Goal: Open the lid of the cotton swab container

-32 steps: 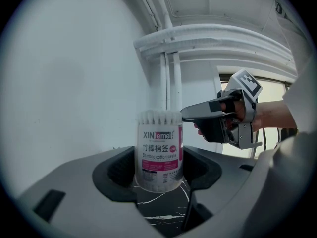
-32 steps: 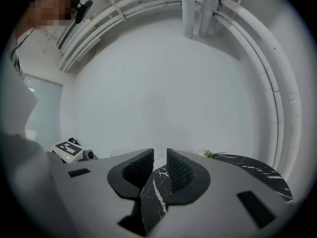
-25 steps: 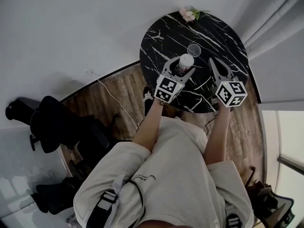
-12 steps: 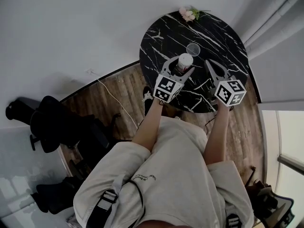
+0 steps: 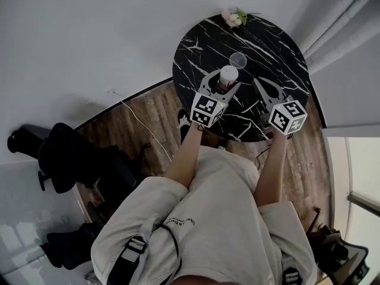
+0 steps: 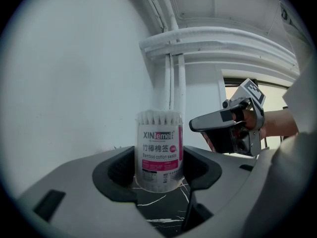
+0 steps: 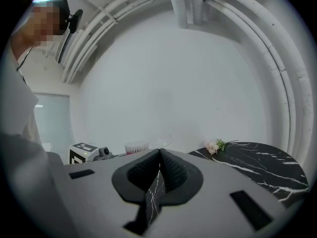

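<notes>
The cotton swab container (image 5: 228, 76), a clear tub with a pink and white label, stands upright on the round black marble table (image 5: 273, 46). Its top shows bare swab tips (image 6: 158, 116). A clear round lid (image 5: 238, 60) lies on the table just behind it. My left gripper (image 5: 224, 81) is shut on the container (image 6: 158, 152), one pad pressed to each side. My right gripper (image 5: 256, 82) hovers to the container's right with its jaws shut and nothing between them (image 7: 159, 155).
A small pink flower sprig (image 5: 233, 18) lies at the table's far edge. Curtains (image 5: 338, 22) hang to the right. Black chairs and bags (image 5: 65, 153) and a thin cable (image 5: 139, 120) are on the wooden floor to the left.
The right gripper has drifted a little to the left, towards the container, and its jaws have closed fully. The left gripper still holds the container in place.
</notes>
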The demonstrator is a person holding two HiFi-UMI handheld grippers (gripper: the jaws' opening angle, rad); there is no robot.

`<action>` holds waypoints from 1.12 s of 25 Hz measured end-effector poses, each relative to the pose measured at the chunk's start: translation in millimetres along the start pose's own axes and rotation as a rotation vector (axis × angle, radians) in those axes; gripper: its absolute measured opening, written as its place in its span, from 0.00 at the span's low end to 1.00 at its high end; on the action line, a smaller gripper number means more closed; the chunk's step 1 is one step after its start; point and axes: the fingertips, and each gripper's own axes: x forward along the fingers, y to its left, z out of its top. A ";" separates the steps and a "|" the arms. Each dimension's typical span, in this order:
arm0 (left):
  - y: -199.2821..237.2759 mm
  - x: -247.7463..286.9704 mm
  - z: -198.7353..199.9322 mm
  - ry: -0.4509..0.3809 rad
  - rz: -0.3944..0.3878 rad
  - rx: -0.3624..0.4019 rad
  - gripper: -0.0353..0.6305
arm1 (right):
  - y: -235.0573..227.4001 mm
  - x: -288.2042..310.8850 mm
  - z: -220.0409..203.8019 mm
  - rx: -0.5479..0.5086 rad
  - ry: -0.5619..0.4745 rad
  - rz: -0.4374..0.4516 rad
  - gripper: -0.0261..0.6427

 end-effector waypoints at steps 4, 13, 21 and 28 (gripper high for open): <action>1.6 1.0 2.2 -0.001 0.001 -0.003 0.45 | 1.7 -0.7 -0.6 0.005 -0.005 0.000 0.09; 5.6 6.4 1.5 0.002 -0.019 -0.016 0.45 | -4.4 -10.3 -4.4 0.058 -0.057 -0.076 0.09; 18.2 -0.1 12.5 0.004 -0.080 -0.019 0.45 | -2.9 -21.2 13.8 0.127 -0.166 -0.183 0.09; 26.7 -20.5 16.8 -0.005 -0.124 -0.050 0.45 | 30.5 -17.1 3.3 0.141 -0.152 -0.226 0.09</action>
